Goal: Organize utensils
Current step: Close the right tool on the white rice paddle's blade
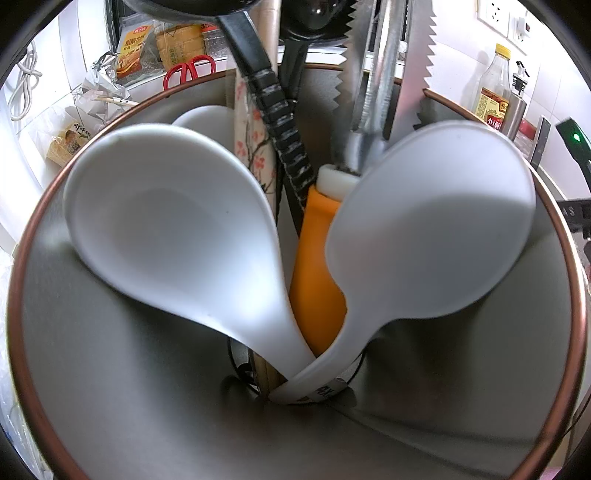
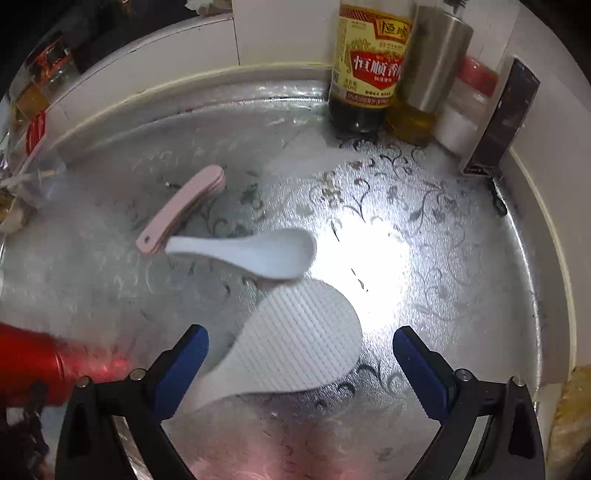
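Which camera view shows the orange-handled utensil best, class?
The left wrist view: the orange handle stands inside the metal holder, between two white spoons. The right wrist view shows none of it, only the countertop.

a silvery foil-covered countertop [image 2: 424, 206] with a printed vine pattern catches a bright white glare from overhead light. white tiled walls [image 2: 280, 33] rise behind it, edged by a cream strip. a white wall socket [image 1: 496, 16] sits high on the wall.
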{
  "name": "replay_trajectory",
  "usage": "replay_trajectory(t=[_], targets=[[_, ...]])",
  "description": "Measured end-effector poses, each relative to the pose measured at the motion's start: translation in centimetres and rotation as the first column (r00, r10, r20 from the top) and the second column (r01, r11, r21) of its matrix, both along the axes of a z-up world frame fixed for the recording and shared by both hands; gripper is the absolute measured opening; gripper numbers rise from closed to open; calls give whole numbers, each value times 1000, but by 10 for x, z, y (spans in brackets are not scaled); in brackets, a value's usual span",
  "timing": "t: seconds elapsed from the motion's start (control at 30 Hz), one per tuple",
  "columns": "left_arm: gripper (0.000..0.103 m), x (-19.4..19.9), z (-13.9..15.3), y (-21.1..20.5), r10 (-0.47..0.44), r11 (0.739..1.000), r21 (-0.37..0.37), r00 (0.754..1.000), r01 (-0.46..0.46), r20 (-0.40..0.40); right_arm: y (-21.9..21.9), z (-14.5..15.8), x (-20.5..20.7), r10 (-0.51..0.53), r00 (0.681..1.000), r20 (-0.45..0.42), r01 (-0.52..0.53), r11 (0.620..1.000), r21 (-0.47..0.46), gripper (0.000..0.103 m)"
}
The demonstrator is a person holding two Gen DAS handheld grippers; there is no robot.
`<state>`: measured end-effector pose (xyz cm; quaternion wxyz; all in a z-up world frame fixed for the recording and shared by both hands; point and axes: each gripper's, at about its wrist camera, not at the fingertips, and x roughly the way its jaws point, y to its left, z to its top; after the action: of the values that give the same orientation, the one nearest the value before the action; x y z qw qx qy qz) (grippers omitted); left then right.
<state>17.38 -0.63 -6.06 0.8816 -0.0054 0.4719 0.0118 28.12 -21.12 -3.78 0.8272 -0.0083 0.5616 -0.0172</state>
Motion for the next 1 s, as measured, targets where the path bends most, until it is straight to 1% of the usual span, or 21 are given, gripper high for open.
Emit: replay_trajectory(t=[0.1,0.17,0.2,0.27,0.43,0.57,0.7,0.8,0.87,0.9,0.93,1.0], targets=[[90,-1,-1,-1,-1,1000,0,1000,1,0,11,0,15,-9,1000,-23,7,997,-83,99],[90,-1,-1,-1,1,1000,0,1000,-1,0,15,-1,21,-10,999,-41,6,993,-114,93],[90,-1,-1,-2,1,1000,0,1000,-1,0,17,-4,24,-15,999,-52,9,993,-121,91],[90,-2,-1,-2,2,1000,0,1000,-2,0,5,-5,22,-25,997,-70,16,992,-128,90],[90,-1,-1,-2,2,1000,0,1000,-2,1,2,-19,39,-63,992,-114,43,986,-163,85],[90,-1,-1,-2,0,1000,-1,1000,0,1,-10,-23,38,-90,988,-127,74,989,-128,82],[90,-1,-2,-2,1,1000,-1,1000,-1,1,-28,-28,43,-112,984,-135,110,994,-23,66],[90,0,-2,-2,0,1000,-1,1000,0,1,-39,-28,41,-126,984,-129,128,992,4,65],[90,-1,-2,-2,2,1000,-2,1000,-2,1,-44,-24,38,-133,984,-123,137,990,30,59],[90,0,-2,-2,2,1000,-2,1000,-2,1,-49,-21,37,-136,984,-113,143,988,60,53],[90,0,-2,-2,3,1000,-2,1000,-3,1,-52,-17,35,-137,985,-107,147,985,86,50],[90,0,-2,-2,3,1000,-1,1000,-3,1,-60,-13,32,-148,984,-102,158,982,99,46]])
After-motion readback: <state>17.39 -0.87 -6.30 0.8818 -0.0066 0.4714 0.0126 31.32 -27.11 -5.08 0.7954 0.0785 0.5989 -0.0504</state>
